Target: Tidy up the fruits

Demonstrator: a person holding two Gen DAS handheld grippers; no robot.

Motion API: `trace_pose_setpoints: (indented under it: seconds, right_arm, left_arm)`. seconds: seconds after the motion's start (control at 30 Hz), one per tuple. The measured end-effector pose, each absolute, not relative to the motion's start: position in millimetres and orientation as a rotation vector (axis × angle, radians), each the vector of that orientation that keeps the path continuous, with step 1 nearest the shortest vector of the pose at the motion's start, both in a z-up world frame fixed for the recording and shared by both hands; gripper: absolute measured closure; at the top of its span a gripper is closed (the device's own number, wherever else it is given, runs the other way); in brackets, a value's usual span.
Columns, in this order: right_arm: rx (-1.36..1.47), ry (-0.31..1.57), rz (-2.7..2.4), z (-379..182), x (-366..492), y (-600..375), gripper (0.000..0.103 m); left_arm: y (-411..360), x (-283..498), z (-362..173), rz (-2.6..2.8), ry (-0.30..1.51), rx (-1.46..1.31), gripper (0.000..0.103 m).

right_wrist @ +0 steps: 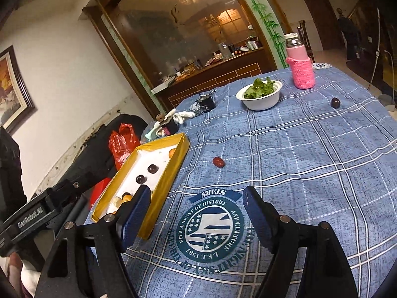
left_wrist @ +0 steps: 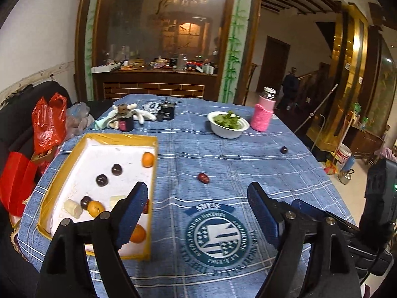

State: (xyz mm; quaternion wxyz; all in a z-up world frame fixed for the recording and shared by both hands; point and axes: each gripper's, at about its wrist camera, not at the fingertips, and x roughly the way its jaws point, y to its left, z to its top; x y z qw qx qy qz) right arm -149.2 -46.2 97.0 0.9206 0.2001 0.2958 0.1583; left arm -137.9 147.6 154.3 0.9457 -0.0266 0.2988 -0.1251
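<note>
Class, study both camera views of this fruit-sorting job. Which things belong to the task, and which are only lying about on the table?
Belongs to the job:
yellow-rimmed tray, fruits already inside
red date loose on the cloth
dark plum loose on the cloth
left gripper, open
right gripper, open

Just lying about:
bowl of greens
pink-sleeved bottle
small dark bottle
black jar
white gloves

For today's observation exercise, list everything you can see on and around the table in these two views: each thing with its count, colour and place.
tray: one, yellow rim, white floor, table's left
dark fruits: three, in the tray
orange fruits: three, in the tray
pale pieces: two, tray's near end
red fruit: one, on the cloth right of the tray
dark fruit: one, alone, far right on the cloth
bowl: one, white, holding greens
bottle: one, pink knitted sleeve, beside the bowl
tablecloth: one, blue plaid
bag: one, red, off the table's left
left gripper: open, empty
right gripper: open, empty
</note>
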Motion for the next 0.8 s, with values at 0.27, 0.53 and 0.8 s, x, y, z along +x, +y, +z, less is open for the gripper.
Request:
trace_pose_setpoints:
  seconds: [0.27, 0.53, 0.8]
  right_arm:
    - [0.405, 0.616, 0.317, 92, -153, -45, 0.019]
    - [0.358, 0.650, 0.311, 84, -145, -32, 0.019]
    - [0.399, 0.688, 0.189, 67, -125, -74, 0.019]
  left_arm:
    - [147, -138, 144, -0.296, 0.655, -0.083, 0.021]
    - [171, -121, 125, -0.297, 0.714, -0.164, 0.021]
    - [206, -106, 109, -0.244, 0.743, -0.239, 0.021]
